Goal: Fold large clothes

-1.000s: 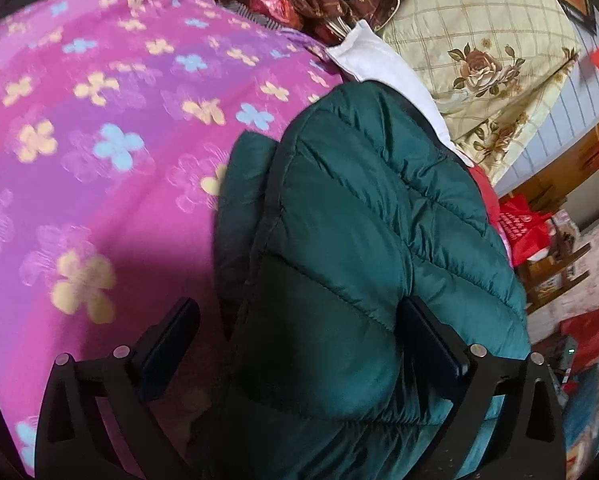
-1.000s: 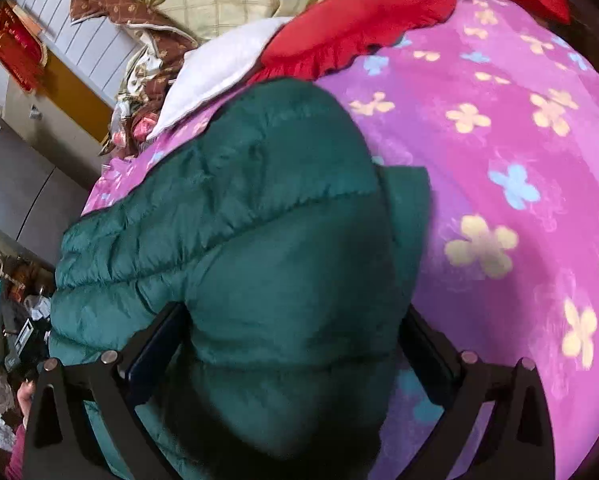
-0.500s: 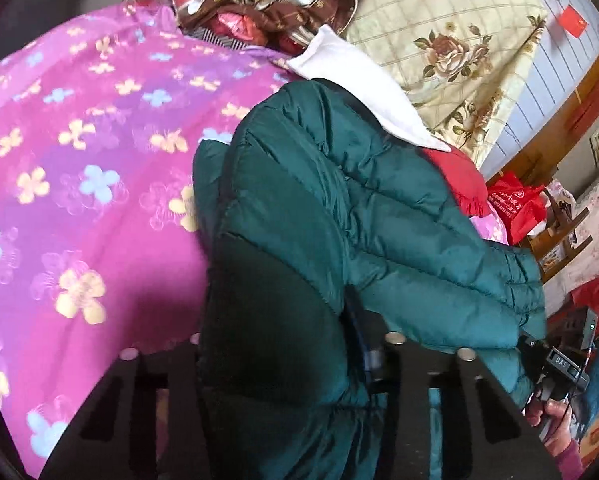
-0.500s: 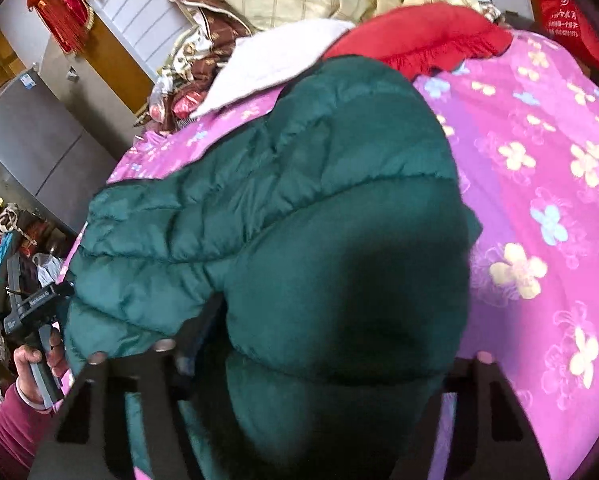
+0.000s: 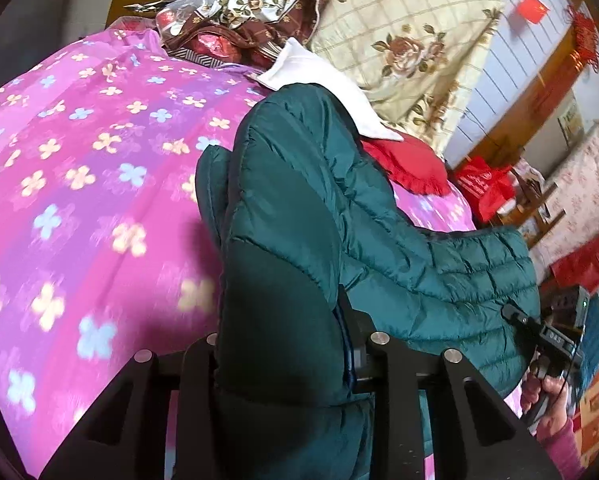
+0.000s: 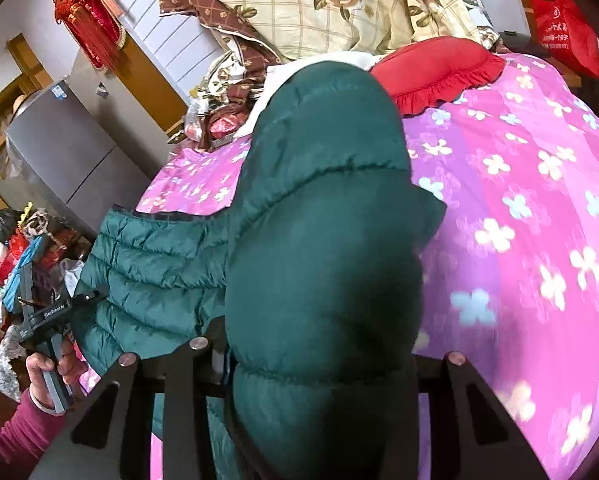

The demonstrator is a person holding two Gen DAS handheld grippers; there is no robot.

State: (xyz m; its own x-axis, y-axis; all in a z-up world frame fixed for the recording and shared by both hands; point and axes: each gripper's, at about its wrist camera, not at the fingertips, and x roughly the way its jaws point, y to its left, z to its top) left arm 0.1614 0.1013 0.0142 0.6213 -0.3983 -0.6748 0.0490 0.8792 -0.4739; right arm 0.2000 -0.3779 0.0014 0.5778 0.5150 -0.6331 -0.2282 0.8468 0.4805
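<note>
A dark green quilted puffer jacket lies partly lifted over a pink flowered bedspread. My left gripper is shut on a thick fold of the jacket near its edge. My right gripper is shut on another fold of the same jacket. The jacket's middle hangs stretched between the two grippers above the bed. The fingertips are hidden in the fabric. The right gripper shows in the left wrist view, and the left gripper shows in the right wrist view.
A red frilled cushion, a white cloth and a cream floral quilt are piled at the head of the bed. A grey fridge stands at left, clutter below it, red bags by the bedside.
Both grippers closed on the jacket's folds and lifted it off the bed. The jacket now hangs between them and more of the room shows.
</note>
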